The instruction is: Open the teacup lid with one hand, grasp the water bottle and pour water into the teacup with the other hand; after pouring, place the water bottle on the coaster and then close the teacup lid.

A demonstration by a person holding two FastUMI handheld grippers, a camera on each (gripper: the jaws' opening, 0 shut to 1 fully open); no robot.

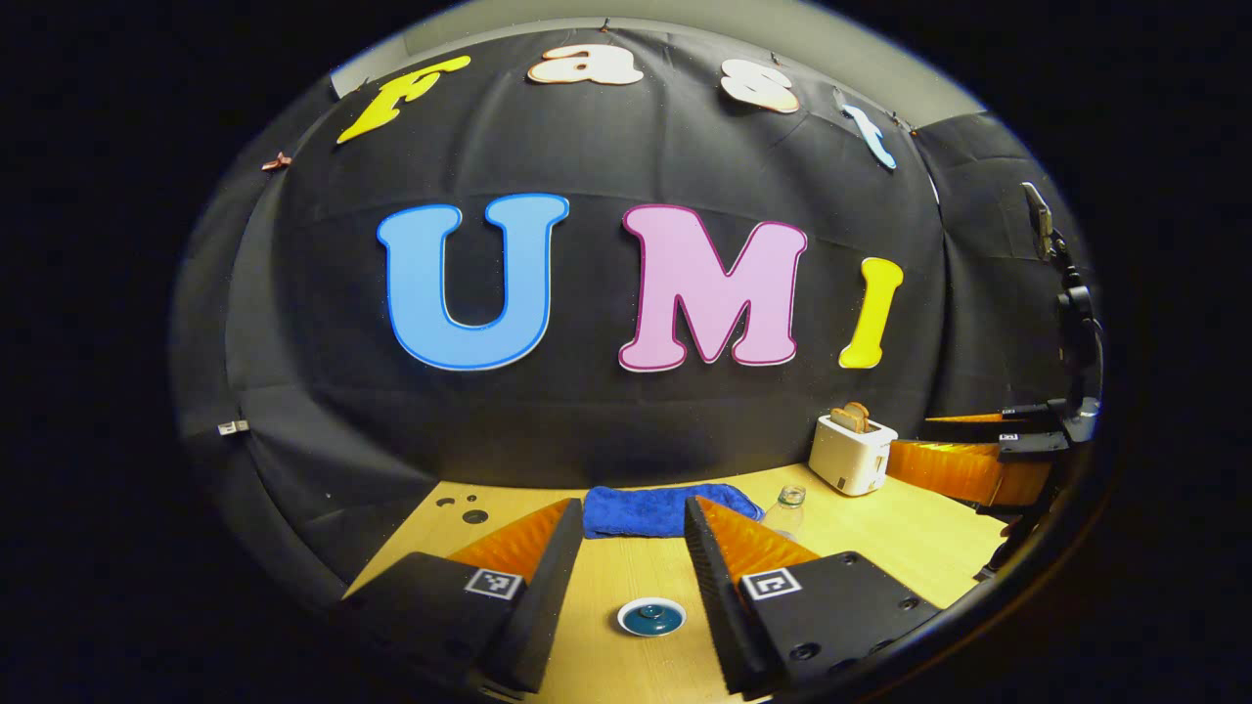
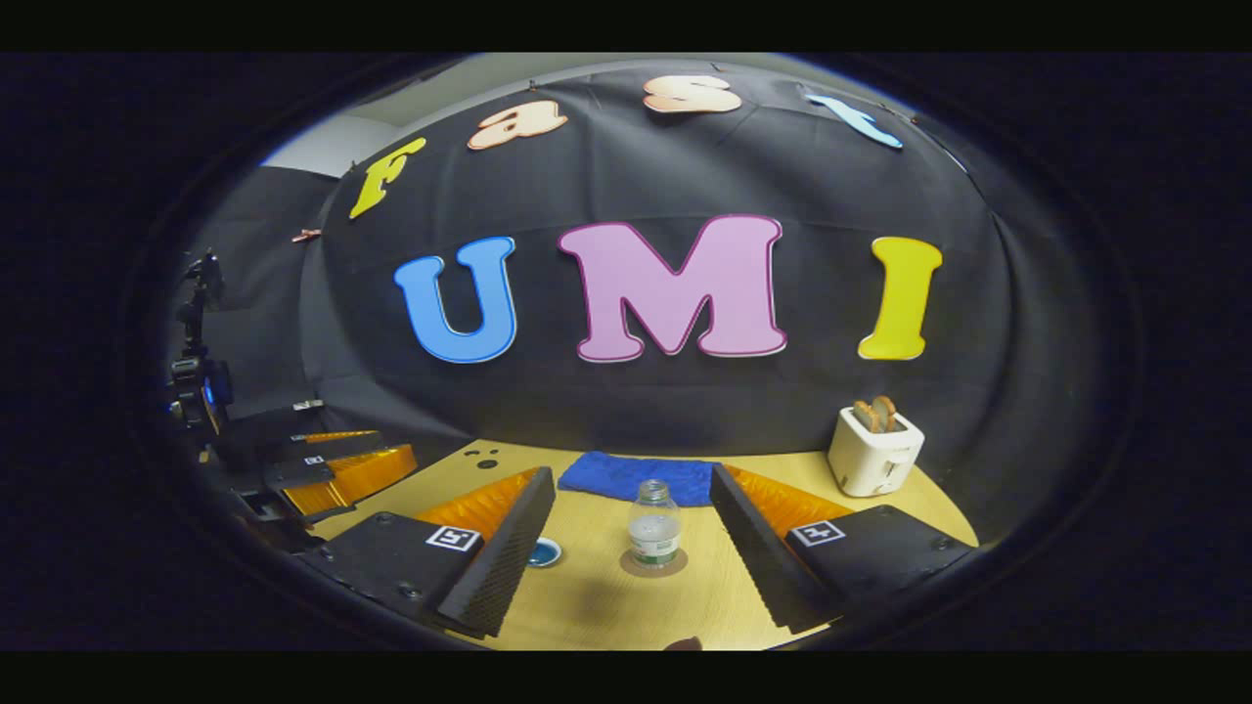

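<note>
Worktop (image 2: 597, 606): pale wood, set against the booth's black cloth wall.
Left gripper (image 1: 631, 562): fingers (image 1: 533, 577) spread wide apart, holding nothing, hovering above the worktop.
Teacup (image 1: 651, 617): a blue cup with its lid on, sitting on the worktop between the left fingers, touching neither; in the right gripper view it peeks out just beside the left finger (image 2: 544, 552).
Right gripper (image 2: 631, 548): fingers parted wide, empty.
Water bottle (image 2: 654, 538): clear, upright, standing on a round brown coaster (image 2: 653, 565) between the right fingers, apart from both.
Blue cloth (image 2: 626, 477): folded, lying behind the bottle near the wall.
Toaster (image 2: 874, 452): white, with bread in its slots, at the far right of the worktop.
</note>
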